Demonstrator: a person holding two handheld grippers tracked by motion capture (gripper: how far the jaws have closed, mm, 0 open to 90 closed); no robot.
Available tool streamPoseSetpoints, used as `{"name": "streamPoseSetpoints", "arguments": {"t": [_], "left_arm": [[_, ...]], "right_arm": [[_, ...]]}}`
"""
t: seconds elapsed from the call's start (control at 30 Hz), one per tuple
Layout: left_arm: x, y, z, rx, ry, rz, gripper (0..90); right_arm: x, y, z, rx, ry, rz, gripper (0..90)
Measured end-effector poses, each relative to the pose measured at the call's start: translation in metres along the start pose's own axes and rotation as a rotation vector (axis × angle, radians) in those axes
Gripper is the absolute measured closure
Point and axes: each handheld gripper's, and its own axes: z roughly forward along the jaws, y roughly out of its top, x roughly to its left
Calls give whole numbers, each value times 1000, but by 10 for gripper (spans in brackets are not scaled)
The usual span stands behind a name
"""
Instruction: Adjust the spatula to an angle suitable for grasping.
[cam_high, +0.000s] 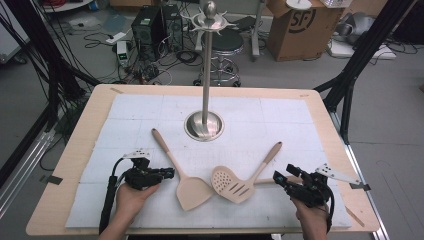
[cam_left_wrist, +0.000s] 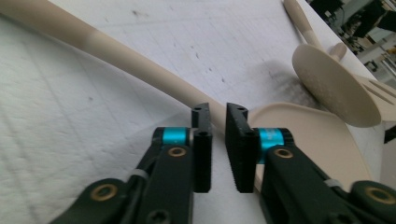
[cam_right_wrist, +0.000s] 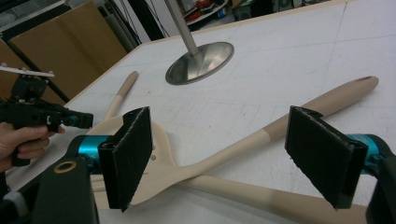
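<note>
The wooden table (cam_high: 70, 165) fills the middle of the high view, with a white mat (cam_high: 280, 120) covering most of it, and right at the back centre of that mat stands the tall steel utensil stand (cam_high: 205, 75), its pole rising from a round base to a ring of hooks. In front of it lie 3 pale utensils: the solid spatula (cam_high: 186, 185) slants from upper left down to its broad blade near the mat's front, the slotted spatula (cam_high: 242, 180) leans the other way with its handle pointing up right, and a third handle (cam_right_wrist: 261, 198) runs under the slotted one, seen close in the right gripper view. The 2 blades sit just beside each other, and in the left gripper view the slotted blade overlaps the rim of the solid one. Now the left gripper (cam_high: 167, 173), held in the person's left hand (cam_high: 132, 195), sits at the solid spatula's neck, jaws nearly together with a slim gap and nothing between them, the handle passing just beyond the tips. Over on the other side, the right gripper (cam_high: 278, 179) hovers above the slotted spatula's handle, jaws spread wide, 1 to each side of it, not touching it.
</note>
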Motion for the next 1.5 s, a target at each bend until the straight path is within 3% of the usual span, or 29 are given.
{"name": "streamPoseSetpoints", "arguments": {"t": [0.23, 0.37, 0.5, 0.53, 0.8, 0.9, 1.1, 1.27, 1.5], "left_arm": [[9, 0, -9, -68, -13, -42, 652], [13, 1, -14, -142, -53, -62, 494], [15, 2, -16, -166, -44, -53, 405], [15, 2, -17, -166, -37, -52, 346], [14, 4, -26, -203, -29, -23, 275], [12, 4, -29, -190, -19, -5, 265], [6, 0, -47, -212, -22, 21, 258], [10, -4, -58, -250, -20, 10, 259], [13, -5, -64, -260, 27, 19, 259]], "right_arm": [[-2, 0, -1, -10, -3, 3, 224], [0, 0, 0, -5, 1, 7, 224], [-1, 0, 2, 2, 0, 13, 224], [0, 0, 4, 3, 0, 13, 224], [1, -3, 5, 23, 1, -4, 224], [0, -3, 3, 20, -2, 3, 224], [1, -3, 2, 19, 1, -2, 224], [1, -4, 0, 20, 3, -1, 224], [2, -4, -1, 14, 3, -3, 224]]}}
